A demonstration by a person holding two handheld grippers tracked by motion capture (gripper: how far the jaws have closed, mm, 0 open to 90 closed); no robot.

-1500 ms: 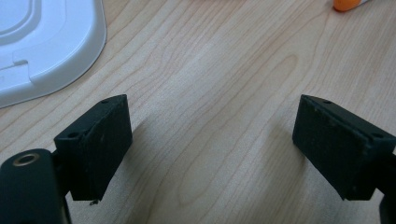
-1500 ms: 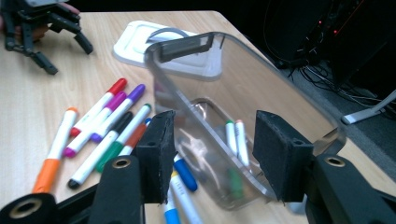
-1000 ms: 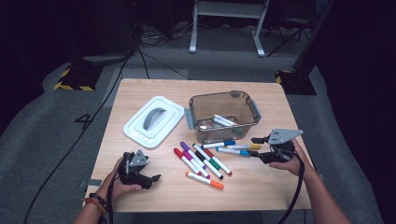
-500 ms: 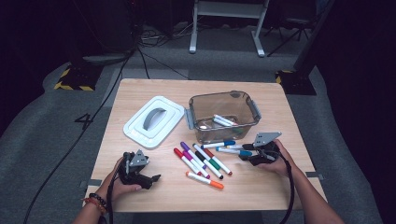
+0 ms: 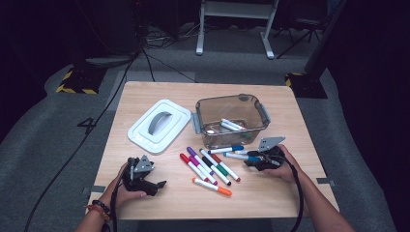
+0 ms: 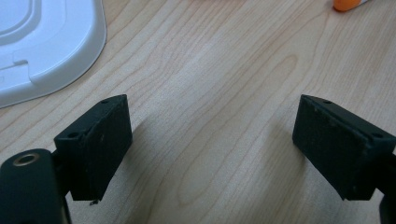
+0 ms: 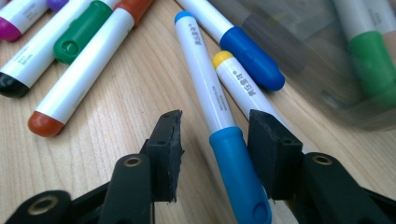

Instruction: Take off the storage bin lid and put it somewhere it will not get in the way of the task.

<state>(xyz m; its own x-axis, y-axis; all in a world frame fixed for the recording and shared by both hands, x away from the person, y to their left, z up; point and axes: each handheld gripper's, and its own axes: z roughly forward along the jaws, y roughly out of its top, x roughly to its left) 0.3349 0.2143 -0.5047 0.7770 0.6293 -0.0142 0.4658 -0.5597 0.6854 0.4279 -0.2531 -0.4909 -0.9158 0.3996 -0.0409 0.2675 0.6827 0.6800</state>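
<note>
My right gripper (image 7: 215, 122) rests low on the table with its jaws on either side of a light-blue-capped marker (image 7: 205, 88). The jaws have just been closing; a gap still shows at the left pad (image 7: 169, 140). A yellow-ended marker (image 7: 238, 79) and a dark-blue-capped marker (image 7: 250, 58) lie just beside it. In the high view this gripper (image 5: 249, 162) sits right of the loose markers (image 5: 208, 164), in front of the clear bin (image 5: 208, 104). My left gripper (image 5: 159, 185) rests at the front left, open over bare wood (image 6: 210, 126).
The clear bin (image 7: 303, 51) holds a few markers. A white lid (image 5: 159, 125) lies left of it, its corner (image 6: 46, 42) near my left gripper. An orange-capped marker (image 5: 212, 186) lies nearest the front edge.
My right gripper has come down and left onto the table at the blue markers. The left gripper has not moved.
</note>
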